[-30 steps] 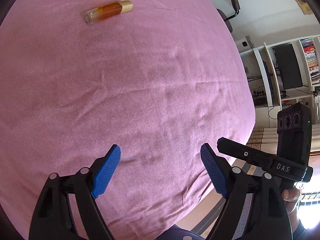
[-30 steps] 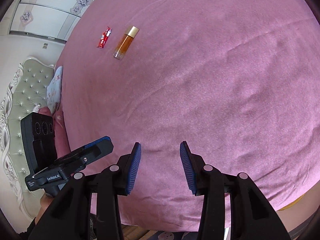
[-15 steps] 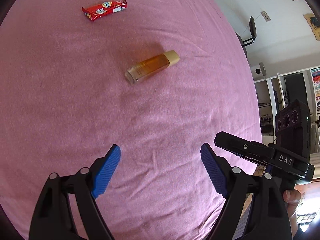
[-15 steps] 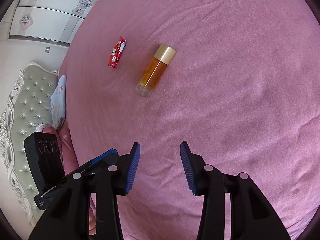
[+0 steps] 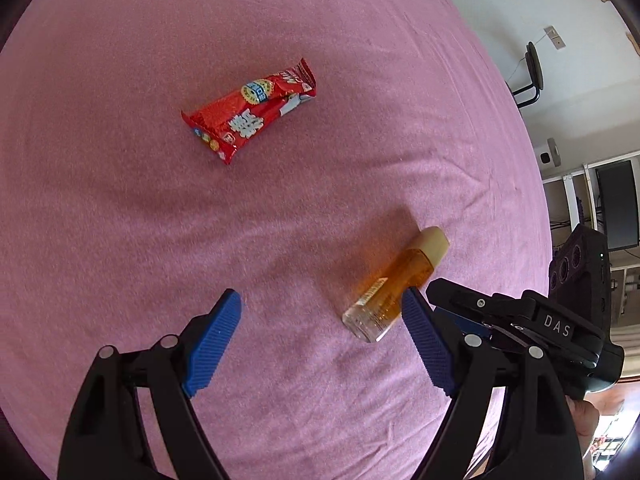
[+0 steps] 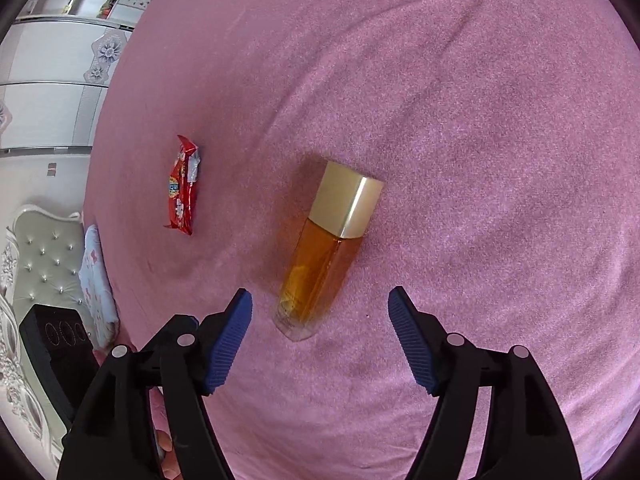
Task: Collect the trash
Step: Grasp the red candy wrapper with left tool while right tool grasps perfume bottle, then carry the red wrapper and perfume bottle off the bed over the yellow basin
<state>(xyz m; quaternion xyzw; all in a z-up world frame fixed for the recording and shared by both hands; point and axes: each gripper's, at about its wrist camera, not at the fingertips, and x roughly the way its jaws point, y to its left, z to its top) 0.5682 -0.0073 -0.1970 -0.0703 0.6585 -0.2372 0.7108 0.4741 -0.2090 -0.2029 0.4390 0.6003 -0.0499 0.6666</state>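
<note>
Both grippers have closed in on the pink bedspread (image 5: 120,240); the right gripper (image 6: 320,308), fingers now spread wider, brackets the base of the amber perfume bottle (image 6: 320,264); the left gripper (image 5: 322,312), released, faces the red snack wrapper (image 5: 250,114) beyond, mid-bed; pickup looks imminent.

Both fisheye views look down steeply, from close above, onto a bed covered in a pink sheet (image 5: 120,240). The left wrist camera faces toward a shelving wall, the right wrist camera toward a tufted headboard (image 6: 44,256). Both views share the red snack wrapper (image 5: 250,114) and the amber bottle (image 6: 328,248).
</note>
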